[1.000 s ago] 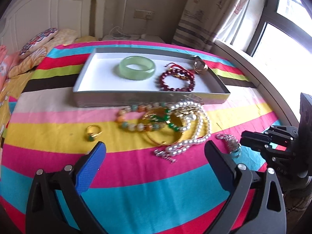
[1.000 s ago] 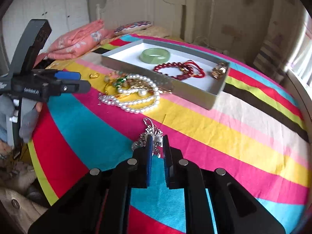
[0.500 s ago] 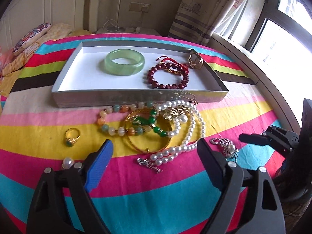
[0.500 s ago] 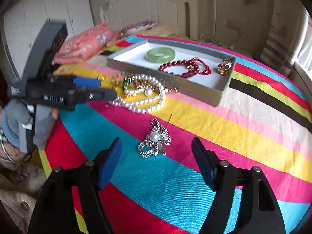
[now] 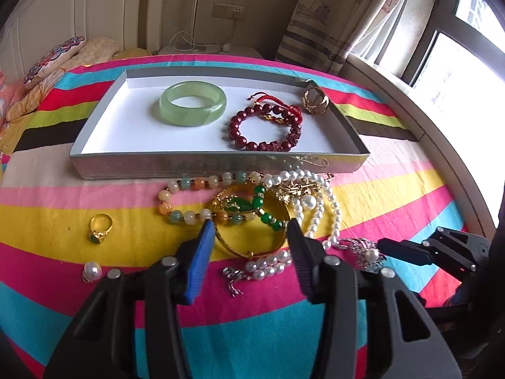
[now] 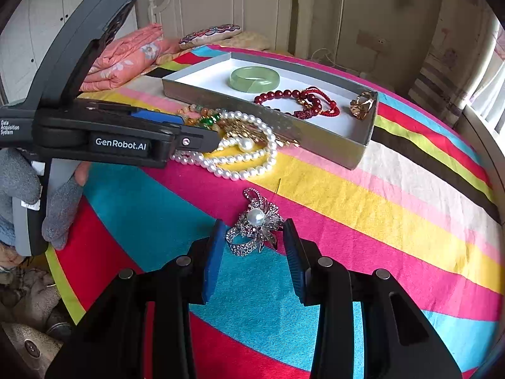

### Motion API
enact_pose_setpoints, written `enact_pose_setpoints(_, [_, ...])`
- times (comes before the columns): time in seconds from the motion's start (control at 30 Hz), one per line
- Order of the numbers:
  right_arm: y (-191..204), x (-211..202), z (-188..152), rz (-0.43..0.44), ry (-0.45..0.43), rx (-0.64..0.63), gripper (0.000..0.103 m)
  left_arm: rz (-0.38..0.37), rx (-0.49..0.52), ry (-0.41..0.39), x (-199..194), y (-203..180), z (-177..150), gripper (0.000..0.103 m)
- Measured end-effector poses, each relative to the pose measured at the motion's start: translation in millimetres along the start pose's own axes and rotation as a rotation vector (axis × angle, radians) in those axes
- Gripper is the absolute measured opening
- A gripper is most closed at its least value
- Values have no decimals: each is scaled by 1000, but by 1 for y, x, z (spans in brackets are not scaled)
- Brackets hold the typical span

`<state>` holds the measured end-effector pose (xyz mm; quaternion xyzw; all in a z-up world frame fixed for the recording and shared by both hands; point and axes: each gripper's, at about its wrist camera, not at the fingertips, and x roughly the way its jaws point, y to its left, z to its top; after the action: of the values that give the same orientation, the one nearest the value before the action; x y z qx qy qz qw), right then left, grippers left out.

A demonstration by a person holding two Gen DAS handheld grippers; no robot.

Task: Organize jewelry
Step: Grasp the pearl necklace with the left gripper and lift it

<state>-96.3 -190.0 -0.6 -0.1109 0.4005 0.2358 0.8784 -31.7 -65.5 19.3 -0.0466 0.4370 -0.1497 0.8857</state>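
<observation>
Two hand-held claws work over a bed with a bright striped sheet, where jewelry is being sorted into a shallow grey tray (image 5: 217,162). The tray already holds a green bangle (image 5: 192,103), a red bead bracelet (image 5: 265,129) and a gold ring (image 5: 315,101). The right claw (image 6: 254,237) is closing around a silver brooch (image 6: 254,224) with a pearl centre; the brooch lies on the sheet between the pads, which do not yet press it. It should close gently on the brooch's body, clear of the thin pin sticking out at twelve o'clock, then lift straight up before going to the tray at one o'clock. The left claw (image 5: 251,230) is closing too, its pads either side of a gold bangle (image 5: 252,230) tangled with a pearl necklace (image 5: 318,208) and coloured beads (image 5: 189,195). It should grip the bangle alone, or the pearls will drag along.
</observation>
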Motion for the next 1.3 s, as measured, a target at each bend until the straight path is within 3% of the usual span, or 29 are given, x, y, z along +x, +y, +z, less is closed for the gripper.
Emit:
enact_pose_setpoints(0.13, [-1, -2, -1, 3, -11, 6, 37, 8, -19, -73, -11, 1, -3, 48])
enact_pose_setpoints(0.27, [-3, -3, -1, 7, -19, 16, 37, 2, 10, -66, -10, -2, 13, 52])
enact_pose_setpoints(0.53, [-9, -4, 0, 24, -27, 49, 37, 35, 323, 3, 22, -52, 36, 51])
enact_pose_setpoints(0.73, [-13, -5, -2, 43, -35, 68, 37, 34, 535, 127, 45, -67, 38, 50])
enact_pose_setpoints(0.97, [-15, -5, -2, 48, -40, 79, 37, -40, 580, 181, 48, -69, 41, 18])
enact_pose_setpoints(1.03, [-15, -6, -3, 49, -42, 83, 37, -35, 565, 130, 38, -68, 41, 18])
enact_pose_setpoints(1.2, [-15, -7, -3, 52, -42, 86, 38, -127, 501, 85, 5, -64, 51, 18])
enact_pose_setpoints(1.3, [-15, -6, -3, 49, -40, 85, 37, -83, 527, 84, -1, -63, 49, 18])
